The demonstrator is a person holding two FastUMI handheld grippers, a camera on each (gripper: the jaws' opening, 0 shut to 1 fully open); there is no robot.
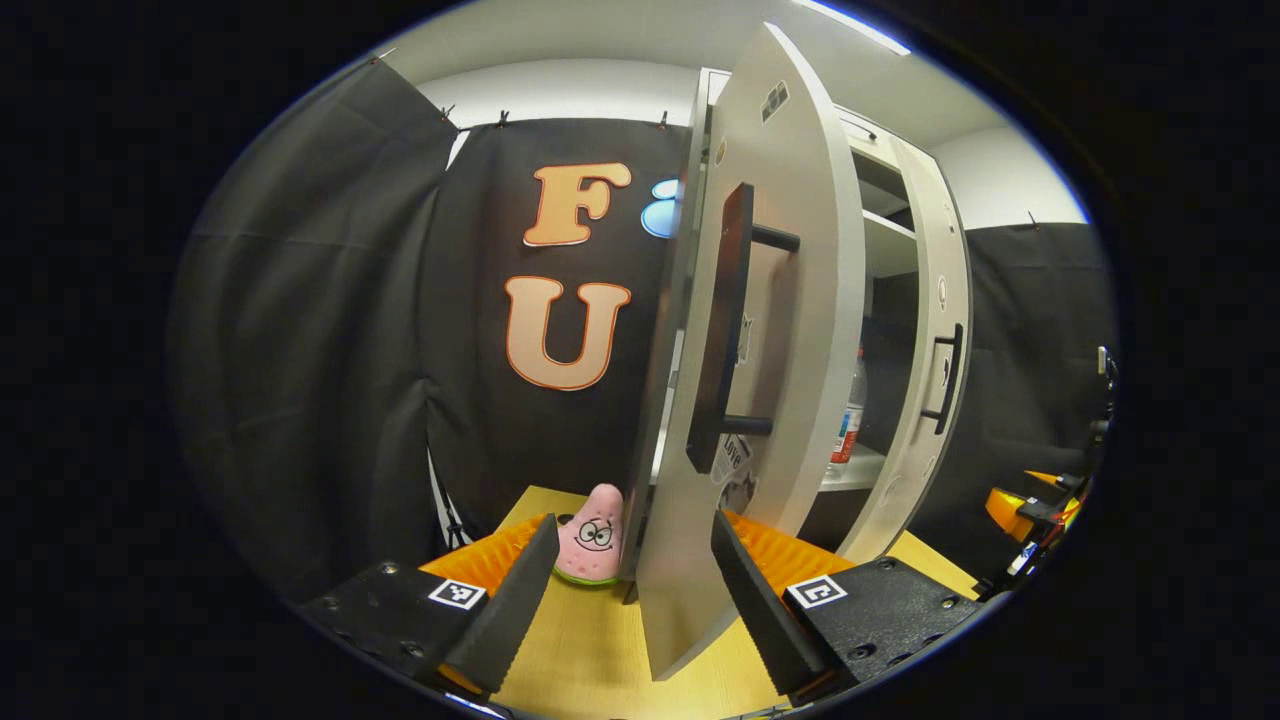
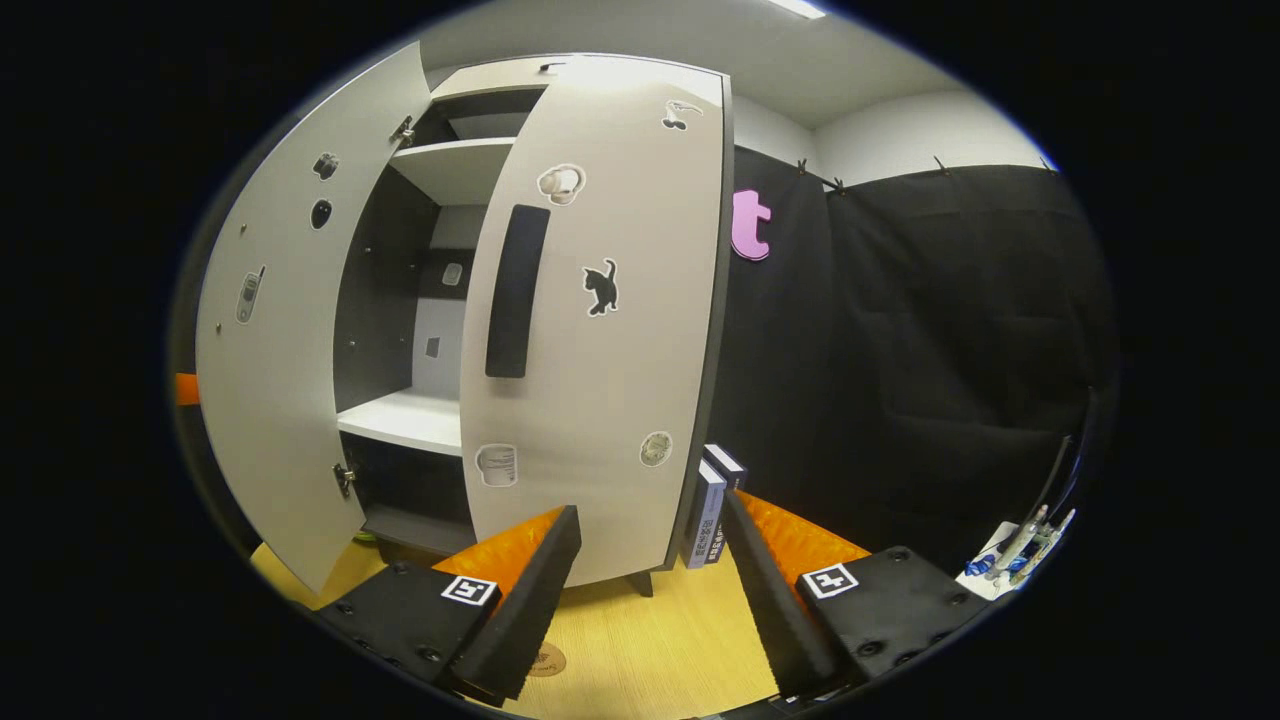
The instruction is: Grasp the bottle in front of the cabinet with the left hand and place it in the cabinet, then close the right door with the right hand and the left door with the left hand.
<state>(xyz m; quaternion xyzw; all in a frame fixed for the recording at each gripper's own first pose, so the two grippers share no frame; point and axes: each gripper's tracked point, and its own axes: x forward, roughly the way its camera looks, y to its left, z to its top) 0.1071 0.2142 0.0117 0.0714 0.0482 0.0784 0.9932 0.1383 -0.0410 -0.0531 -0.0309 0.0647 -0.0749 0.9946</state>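
Note:
The clear bottle [image 1: 852,415] with a red label stands upright on the cabinet's middle shelf [image 1: 850,470], seen through the gap between the doors. The left door [image 1: 790,330] swings out toward me, nearly edge-on, its black bar handle [image 1: 722,330] facing me. My left gripper [image 1: 640,600] is open just in front of that door's lower corner, holding nothing. In the right gripper view the right door [image 2: 610,340] with its dark handle [image 2: 516,290] stands partly closed. My right gripper [image 2: 650,590] is open, close before its lower edge.
A pink star plush [image 1: 597,535] sits on the wooden table [image 1: 590,650] left of the cabinet. Two upright boxes [image 2: 710,510] lean by the cabinet's right side. The left door [image 2: 270,350] stands wide open. The other gripper [image 1: 1040,510] shows at far right.

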